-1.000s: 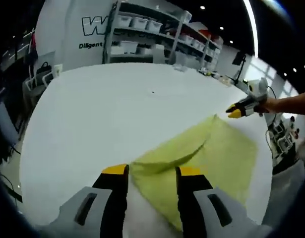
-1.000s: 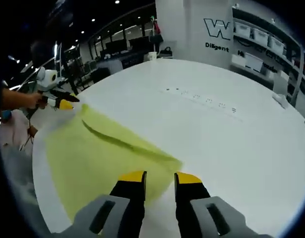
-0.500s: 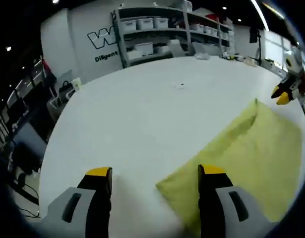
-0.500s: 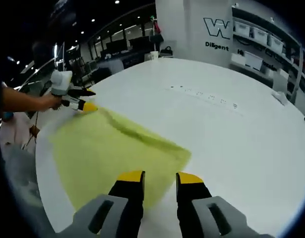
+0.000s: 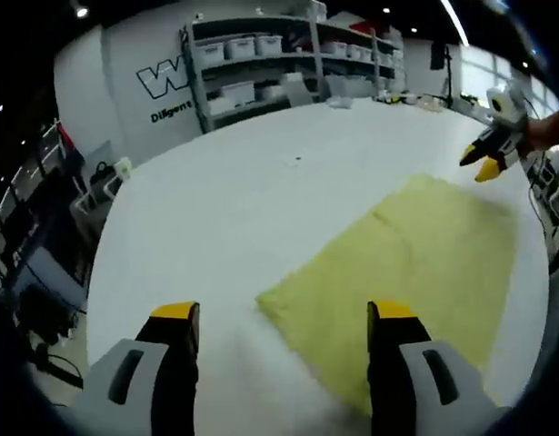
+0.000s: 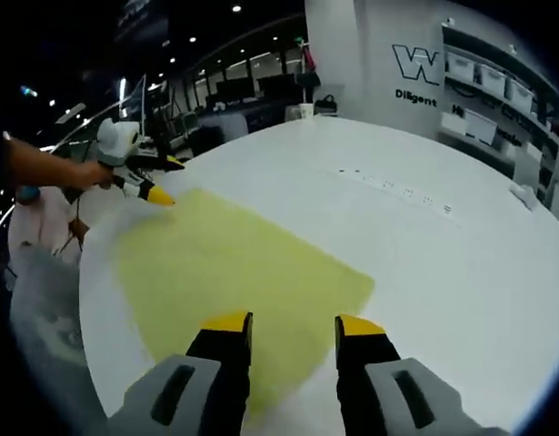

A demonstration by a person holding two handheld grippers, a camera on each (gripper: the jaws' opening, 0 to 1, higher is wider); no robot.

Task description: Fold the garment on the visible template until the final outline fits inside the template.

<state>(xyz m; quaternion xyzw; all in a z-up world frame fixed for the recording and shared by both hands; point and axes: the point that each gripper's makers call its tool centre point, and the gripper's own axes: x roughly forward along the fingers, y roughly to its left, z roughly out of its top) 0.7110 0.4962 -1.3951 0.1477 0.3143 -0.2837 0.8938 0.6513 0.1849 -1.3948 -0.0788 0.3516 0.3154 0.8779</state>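
Observation:
A yellow-green garment lies spread flat on the white table. In the left gripper view its near corner sits between my left gripper's two jaws, which stand wide apart with nothing in them. My right gripper, held by a hand, hovers at the garment's far corner. In the right gripper view the garment reaches down to my right gripper, whose jaws stand apart over the cloth's edge and hold nothing. The left gripper shows at the cloth's far left corner.
The table's rounded edge runs close to the garment on the person's side. A row of small marks crosses the tabletop. Shelves with white bins and a logo wall stand beyond the table.
The left gripper let go of the garment's raised corner and opened wide. The fold has dropped and the cloth now lies flat. The right jaws have spread a little.

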